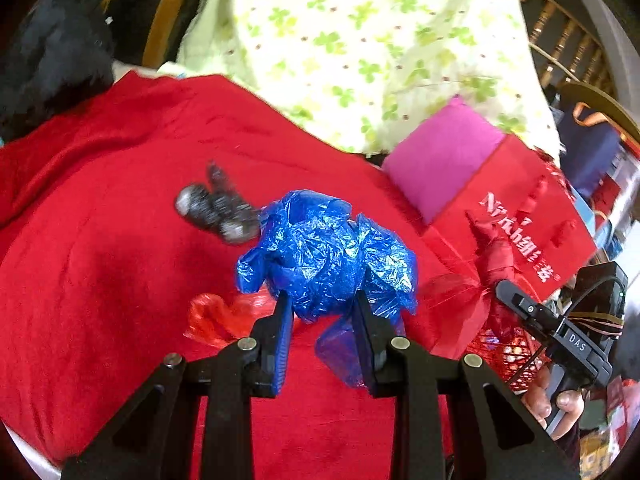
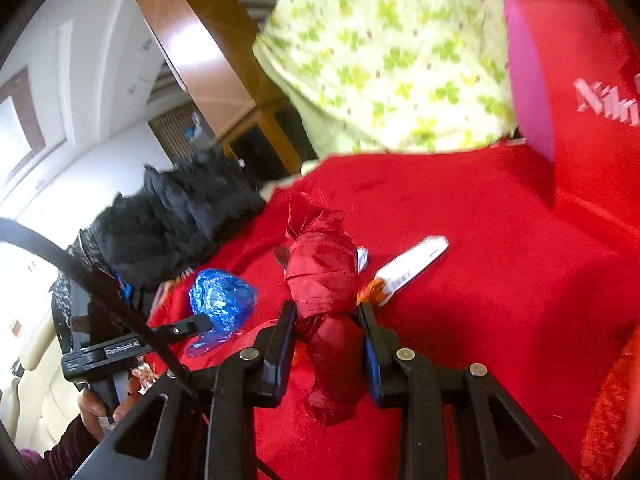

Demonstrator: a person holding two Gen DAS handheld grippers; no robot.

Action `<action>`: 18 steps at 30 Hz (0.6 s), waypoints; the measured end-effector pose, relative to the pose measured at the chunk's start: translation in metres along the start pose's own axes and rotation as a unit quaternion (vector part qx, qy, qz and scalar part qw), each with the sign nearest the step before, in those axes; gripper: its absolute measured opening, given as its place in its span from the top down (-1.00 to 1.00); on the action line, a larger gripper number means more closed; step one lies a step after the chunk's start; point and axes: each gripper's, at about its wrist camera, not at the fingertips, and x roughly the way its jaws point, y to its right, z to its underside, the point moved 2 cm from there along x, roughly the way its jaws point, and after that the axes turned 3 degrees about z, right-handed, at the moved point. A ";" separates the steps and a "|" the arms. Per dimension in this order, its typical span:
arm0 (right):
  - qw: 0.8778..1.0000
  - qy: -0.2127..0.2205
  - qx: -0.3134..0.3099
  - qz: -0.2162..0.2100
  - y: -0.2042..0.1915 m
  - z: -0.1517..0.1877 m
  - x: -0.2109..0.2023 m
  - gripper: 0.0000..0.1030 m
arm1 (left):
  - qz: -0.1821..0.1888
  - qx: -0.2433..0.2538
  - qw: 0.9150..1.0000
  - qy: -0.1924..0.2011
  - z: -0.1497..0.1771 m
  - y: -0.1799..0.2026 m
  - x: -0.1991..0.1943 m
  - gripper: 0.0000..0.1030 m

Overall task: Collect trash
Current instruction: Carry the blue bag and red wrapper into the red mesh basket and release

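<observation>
We held the left gripper [image 1: 322, 312] clamped on a crumpled blue plastic film wad [image 1: 326, 252], lifted clear of the red cloth cover [image 1: 100, 260]. The right gripper [image 2: 326, 316] was clamped on a bundle of dark red crinkled fabric [image 2: 324, 272], also raised above that cover.

In the left wrist view the red cover ran wide and bare toward 9 o'clock, leaving open room there; its far edge met a pale green clover-print cloth [image 1: 360, 40] at 12 o'clock and a black furry heap [image 1: 56, 52] at 10 o'clock. At 3 o'clock the way was crowded by a red paper gift bag with white lettering [image 1: 520, 208], touching a magenta cushion-like block [image 1: 444, 156].

We could not tell what lay inside the bag.

Only the left wrist view showed a blurred grey-black crumpled piece [image 1: 218, 208] at 10 o'clock of the blue wad, a scrap of red plastic film [image 1: 224, 316] at 8 o'clock of it, and a red mesh and ribbon tangle [image 1: 496, 340] at 4 o'clock. There the right gripper appeared at 4 o'clock with our right hand [image 1: 554, 404] on its grip.

Only the right wrist view showed a white flat wrapper with print [image 2: 412, 268] lying on the cover at 2 o'clock of the red bundle, and our left hand [image 2: 104, 404] at 8 o'clock.
</observation>
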 end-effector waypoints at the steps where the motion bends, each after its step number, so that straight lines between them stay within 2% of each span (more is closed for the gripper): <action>1: 1.000 0.014 0.000 0.000 0.003 0.000 -0.014 0.38 | 0.002 0.006 1.000 0.001 0.000 0.008 -0.002 0.40; 10: 0.996 0.090 0.008 0.027 0.024 -0.010 -0.086 0.38 | 0.006 0.087 0.996 0.006 0.001 0.091 0.004 0.40; 18: 0.987 0.143 0.027 0.064 0.056 -0.009 -0.144 0.38 | 0.004 0.179 0.984 0.005 0.010 0.176 0.022 0.39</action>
